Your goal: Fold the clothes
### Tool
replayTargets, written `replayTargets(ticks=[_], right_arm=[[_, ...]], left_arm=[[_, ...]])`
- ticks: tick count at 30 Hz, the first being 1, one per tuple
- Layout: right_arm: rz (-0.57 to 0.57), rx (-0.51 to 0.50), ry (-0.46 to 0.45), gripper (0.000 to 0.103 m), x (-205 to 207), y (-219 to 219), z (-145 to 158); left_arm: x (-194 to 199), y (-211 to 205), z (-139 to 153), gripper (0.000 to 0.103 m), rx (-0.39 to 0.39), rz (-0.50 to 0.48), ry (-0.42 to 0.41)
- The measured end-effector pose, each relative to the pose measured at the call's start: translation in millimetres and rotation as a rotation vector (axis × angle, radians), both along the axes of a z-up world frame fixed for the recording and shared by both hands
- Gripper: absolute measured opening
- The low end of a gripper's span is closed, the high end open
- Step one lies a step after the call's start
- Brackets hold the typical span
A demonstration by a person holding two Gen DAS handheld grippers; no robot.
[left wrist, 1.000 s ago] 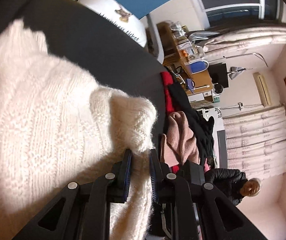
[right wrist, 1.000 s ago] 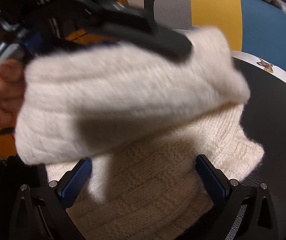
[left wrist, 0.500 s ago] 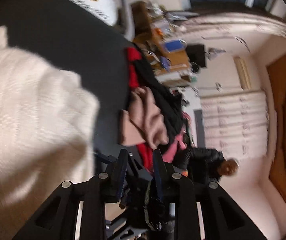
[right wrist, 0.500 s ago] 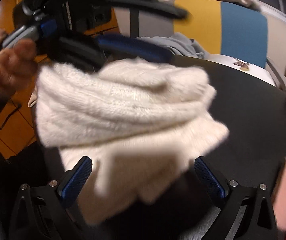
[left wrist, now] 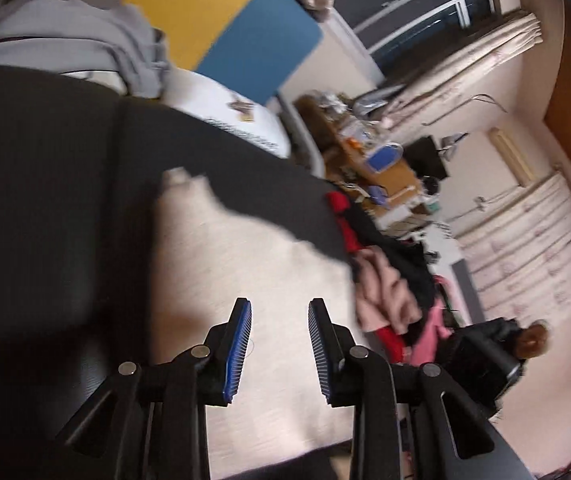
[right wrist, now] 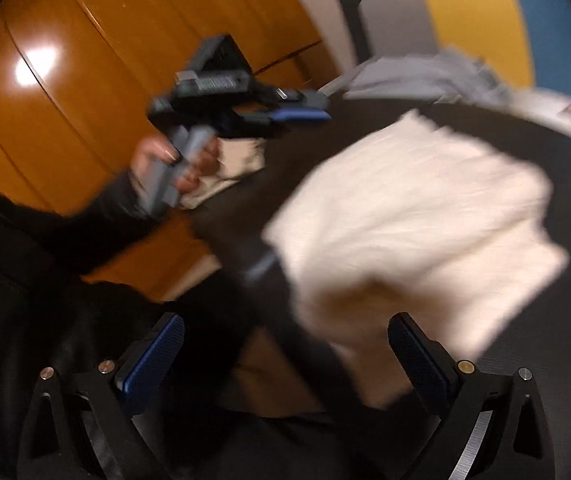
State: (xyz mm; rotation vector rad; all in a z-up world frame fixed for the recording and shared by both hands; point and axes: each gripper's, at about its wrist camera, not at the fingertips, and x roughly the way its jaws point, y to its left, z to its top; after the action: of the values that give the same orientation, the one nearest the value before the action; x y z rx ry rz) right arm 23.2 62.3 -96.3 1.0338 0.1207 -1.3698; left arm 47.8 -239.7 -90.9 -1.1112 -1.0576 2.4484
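The white sweater lies apparently folded on the dark counter, beneath the half-spread, empty left tongs, right of the wide-spread right tongs.

My left gripper: black frame, blue ribbed pads, jaws parted with nothing between them.
Below my gripper: a cream-white knitted sweater, folded and lying flat, blurred.
Surface: a round black table carries the sweater.
Far edge: a folded grey garment lies by the table's rim.
To my right: a heap of pink, red and black clothes just beside the sweater.
Background: a yellow and blue panel, cream curtains and a cluttered wooden desk.
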Motion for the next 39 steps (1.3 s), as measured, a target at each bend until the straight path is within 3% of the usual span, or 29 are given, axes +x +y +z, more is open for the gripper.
replayTargets(ticks=[2,5,8,10,14,17,21,26,29,30,31,32,34,39], right_arm=[[0.028,-0.007,-0.098,0.103,-1,-12,-8],[0.023,-0.043,-0.212,0.103,-3,-18,-20],[-0.110,0.036,-0.222,0.103,-6,1,-48],[-0.187,0.021,-0.211,0.097,-3,22,-53],[-0.292,-0.023,-0.180,0.097,8,49,-30],[-0.397,-0.085,-0.098,0.101,2,59,-3],[-0.531,-0.086,0.018,0.103,-22,41,16],[-0.586,-0.034,-0.030,0.099,-54,4,-6],[-0.625,-0.018,-0.114,0.084,-70,-8,-26],[-0.632,-0.038,-0.155,0.066,-73,-7,-31],[-0.643,-0.022,-0.167,0.033,-75,-9,-34],[-0.654,0.000,-0.175,0.019,-78,-11,-38],[-0.676,0.008,-0.182,0.016,-80,-15,-38],[-0.710,-0.033,0.005,0.015,-60,-2,10]], left_arm=[[4,9,-14,0.028,0.023,-0.011,0.007],[8,38,-27,0.028,-0.057,-0.063,0.035],[14,58,-39,0.030,-0.110,-0.123,0.064],[17,71,-39,0.030,-0.185,-0.166,0.092],[23,94,-34,0.031,-0.383,-0.216,0.148],[24,92,-31,0.031,-0.376,-0.209,0.150],[27,85,-29,0.031,-0.316,-0.189,0.164],[31,87,-29,0.032,-0.298,-0.187,0.184],[32,91,-28,0.035,-0.311,-0.198,0.208],[33,92,-29,0.035,-0.316,-0.200,0.212],[33,93,-29,0.035,-0.321,-0.203,0.216],[34,94,-30,0.036,-0.325,-0.206,0.222],[35,96,-29,0.037,-0.329,-0.216,0.233],[38,104,-36,0.040,-0.353,-0.266,0.210]])
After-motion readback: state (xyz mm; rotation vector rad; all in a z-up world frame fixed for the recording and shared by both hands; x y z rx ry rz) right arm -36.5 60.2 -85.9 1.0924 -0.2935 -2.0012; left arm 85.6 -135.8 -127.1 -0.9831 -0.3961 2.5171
